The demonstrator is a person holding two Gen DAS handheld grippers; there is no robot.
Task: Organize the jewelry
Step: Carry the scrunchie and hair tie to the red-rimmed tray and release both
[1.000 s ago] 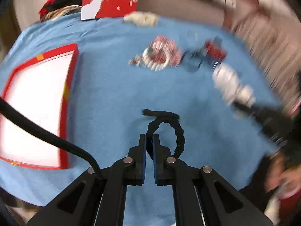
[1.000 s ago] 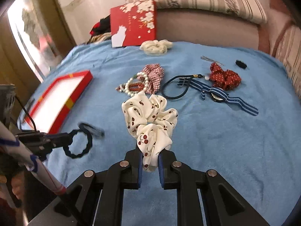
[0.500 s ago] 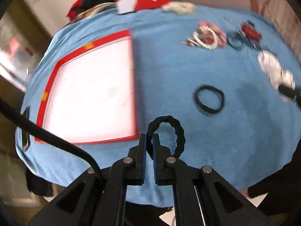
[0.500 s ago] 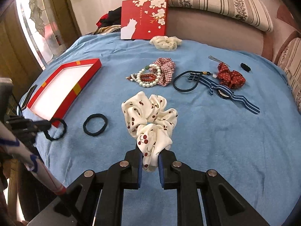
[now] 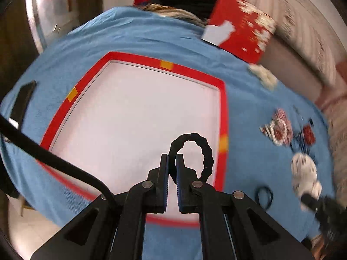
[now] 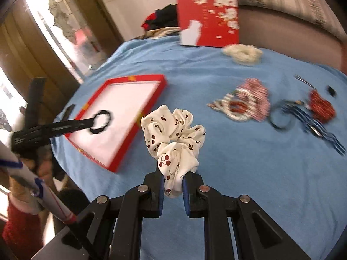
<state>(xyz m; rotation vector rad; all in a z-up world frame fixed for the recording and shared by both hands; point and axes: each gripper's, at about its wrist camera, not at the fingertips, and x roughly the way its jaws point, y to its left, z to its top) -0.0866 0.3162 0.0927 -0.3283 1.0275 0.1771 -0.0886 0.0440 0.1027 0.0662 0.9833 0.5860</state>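
Note:
My left gripper (image 5: pixel 172 164) is shut on a black braided hair tie (image 5: pixel 203 151) and holds it above the white inside of a red-rimmed tray (image 5: pixel 138 58). The right wrist view shows that tie (image 6: pixel 102 122) over the tray (image 6: pixel 121 158) too. My right gripper (image 6: pixel 172 186) is shut on a white cherry-print scrunchie (image 6: pixel 173 134), held above the blue cloth to the right of the tray. That scrunchie also shows in the left wrist view (image 5: pixel 303 173).
On the blue cloth (image 6: pixel 238 173) lie a pearl bracelet with a plaid scrunchie (image 6: pixel 245 104), a dark loop and striped ribbon (image 6: pixel 292 114), a red scrunchie (image 6: pixel 321 106), a cream scrunchie (image 6: pixel 243 53) and a thin black tie (image 5: pixel 264 196). A red box lid (image 6: pixel 208 19) stands behind.
My left gripper has carried the black braided tie leftward, from over the cloth to over the tray. My right gripper, still holding the cherry scrunchie, has moved left toward the tray.

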